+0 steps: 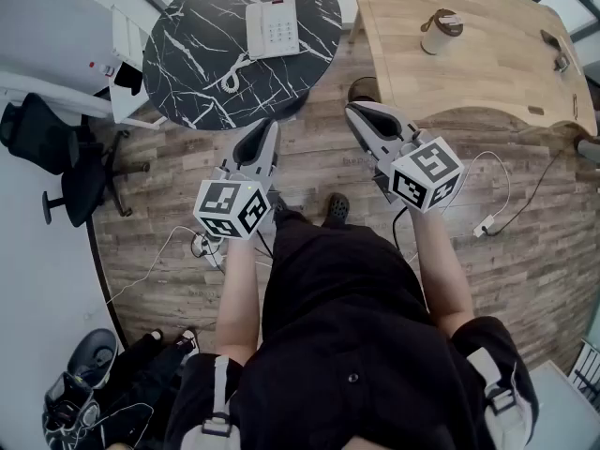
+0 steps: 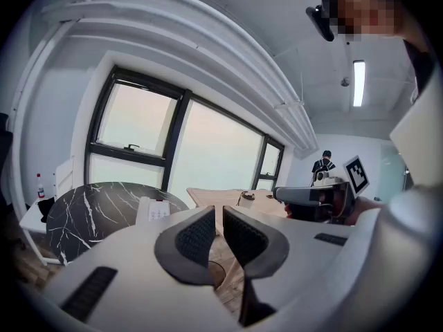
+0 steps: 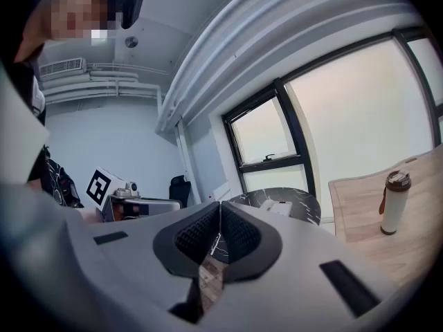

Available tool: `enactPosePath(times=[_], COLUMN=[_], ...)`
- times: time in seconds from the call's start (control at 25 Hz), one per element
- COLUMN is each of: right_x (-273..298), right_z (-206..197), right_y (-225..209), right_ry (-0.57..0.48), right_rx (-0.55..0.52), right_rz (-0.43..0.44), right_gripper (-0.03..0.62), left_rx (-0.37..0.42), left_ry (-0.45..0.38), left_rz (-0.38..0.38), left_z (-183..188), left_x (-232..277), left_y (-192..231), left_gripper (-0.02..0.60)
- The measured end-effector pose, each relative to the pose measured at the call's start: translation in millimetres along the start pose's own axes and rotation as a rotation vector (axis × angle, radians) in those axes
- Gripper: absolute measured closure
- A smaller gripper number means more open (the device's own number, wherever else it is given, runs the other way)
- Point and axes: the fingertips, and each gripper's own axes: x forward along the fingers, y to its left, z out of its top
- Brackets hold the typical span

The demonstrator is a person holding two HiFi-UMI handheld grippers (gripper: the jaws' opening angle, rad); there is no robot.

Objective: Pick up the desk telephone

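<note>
The white desk telephone (image 1: 272, 28) lies on the far side of a round black marble table (image 1: 197, 73), its coiled cord (image 1: 232, 75) trailing toward me. My left gripper (image 1: 264, 126) is held over the wooden floor just short of the table's near edge, shut and empty. My right gripper (image 1: 355, 111) hovers level with it to the right, also shut with nothing in it. In the left gripper view the telephone (image 2: 154, 209) sits ahead and left of the closed left gripper (image 2: 219, 232). In the right gripper view the telephone (image 3: 281, 207) shows beyond the closed right gripper (image 3: 220, 228).
A light wooden desk (image 1: 487, 73) with a lidded tumbler (image 1: 441, 32) stands to the right of the marble table. A black office chair (image 1: 56, 153) and a white cabinet (image 1: 127, 36) are at left. Cables and a white adapter (image 1: 485, 225) lie on the floor. A person (image 2: 323, 164) stands far off.
</note>
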Motion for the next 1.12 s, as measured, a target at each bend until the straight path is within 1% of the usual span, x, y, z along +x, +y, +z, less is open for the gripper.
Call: enactPosePath(times=[0.2,0.44,0.6,0.8,0.96,1.12], right_x=[-1.5,-8.6,-13.4,-14.8,-8.2,6.8], right_z=[-4.2,-9.2,-9.9,-14.2,-17.2,-19.5], right_y=[0.5,-8.5,-13.9,-19.9,-27.2,-30.5], right_ry=[0.002,-0.004,-0.016,-0.019,-0.013,0.005], right_rx=[-0.001,0.047,0.061,0.082,0.109,0.109], right_rz=[-0.005,-0.037,-0.049,-0.063,-0.077,-0.075], right_gripper=[0.56,0.56,0.559,0.559,0.56,0.56], left_rx=[0.004,0.001,0.002,-0.029,-0.042,-0.057], left_ry=[0.002,0.015,0.023,0.049,0.063,0.068], left_rz=[0.002,0.008,0.015,0.029,0.022,0.008], left_z=[-2.9,-7.5,-10.7,-23.0,-26.1,-25.8], left_x=[-1.8,-3.8,-4.5,-4.3,1.9,8.8], left_y=[-1.3,-4.6,-3.8,2.4,9.4,22.6], left_gripper=[0.54,0.54,0.54,0.54,0.54,0.54])
